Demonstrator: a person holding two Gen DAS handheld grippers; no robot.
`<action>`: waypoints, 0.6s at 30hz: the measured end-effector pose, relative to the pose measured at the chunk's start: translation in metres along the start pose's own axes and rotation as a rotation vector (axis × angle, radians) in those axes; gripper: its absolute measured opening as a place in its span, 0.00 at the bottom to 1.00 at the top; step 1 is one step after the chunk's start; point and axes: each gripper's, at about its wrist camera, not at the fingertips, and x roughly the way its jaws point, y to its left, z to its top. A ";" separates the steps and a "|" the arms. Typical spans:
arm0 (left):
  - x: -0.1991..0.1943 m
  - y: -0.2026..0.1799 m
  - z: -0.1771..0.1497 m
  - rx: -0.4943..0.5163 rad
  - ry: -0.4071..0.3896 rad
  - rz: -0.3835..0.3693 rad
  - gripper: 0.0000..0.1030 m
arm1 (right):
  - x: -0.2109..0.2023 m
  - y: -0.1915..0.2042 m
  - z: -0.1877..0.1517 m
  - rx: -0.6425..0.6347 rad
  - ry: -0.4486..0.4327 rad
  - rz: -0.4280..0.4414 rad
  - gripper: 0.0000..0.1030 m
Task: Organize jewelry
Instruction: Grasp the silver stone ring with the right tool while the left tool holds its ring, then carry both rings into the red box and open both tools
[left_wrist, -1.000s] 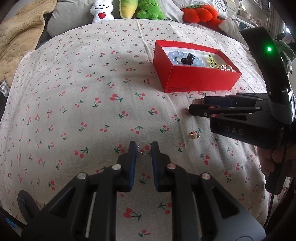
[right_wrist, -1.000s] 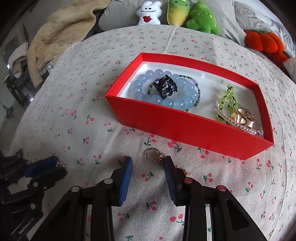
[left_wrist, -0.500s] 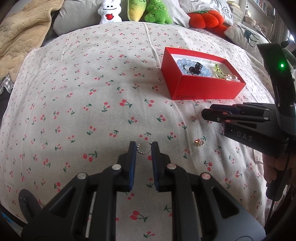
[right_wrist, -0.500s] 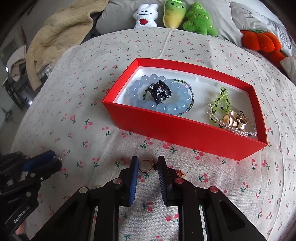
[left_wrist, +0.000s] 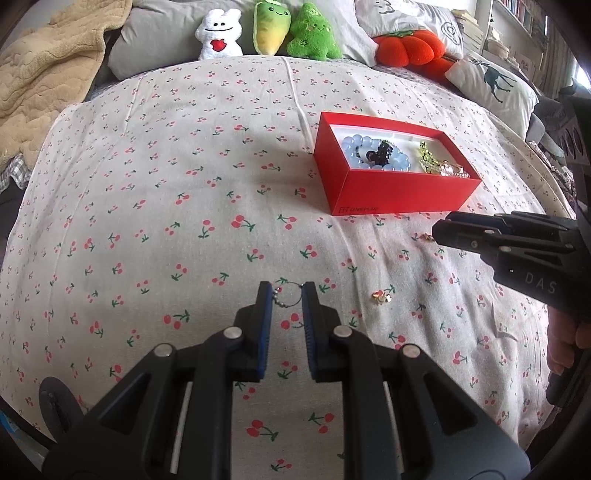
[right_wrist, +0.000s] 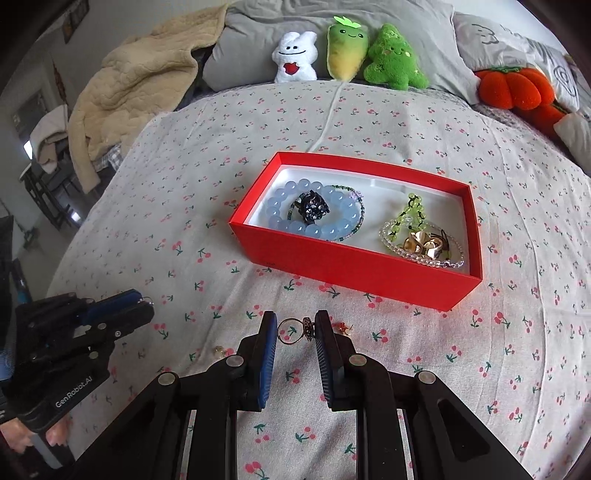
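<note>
Right tongs (right_wrist: 295, 330) just closed, now pinching gold ring (right_wrist: 293, 329); left tongs (left_wrist: 287, 295) pinch silver hoop (left_wrist: 290, 294); red box (right_wrist: 354, 266) ahead next.

Left gripper (left_wrist: 287, 295): clamped on thin silver wire ring (left_wrist: 290, 294).
Red rectangular cardboard box (left_wrist: 399, 192): on cherry-print bedsheet (left_wrist: 166, 192), holding beaded bracelets.
Right gripper (left_wrist: 443, 230): near box.

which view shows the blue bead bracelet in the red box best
The right wrist view: it looks down into the red box, showing the whole blue bead bracelet. The left wrist view shows it small, side-on.
</note>
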 end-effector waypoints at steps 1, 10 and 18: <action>0.000 -0.001 0.001 -0.001 -0.001 -0.001 0.17 | -0.002 -0.002 0.000 0.003 -0.003 -0.001 0.21; -0.002 -0.021 0.026 -0.010 -0.042 -0.027 0.17 | -0.025 -0.020 0.013 0.047 -0.057 -0.002 0.21; 0.004 -0.040 0.059 -0.018 -0.086 -0.047 0.17 | -0.039 -0.039 0.037 0.107 -0.112 0.000 0.21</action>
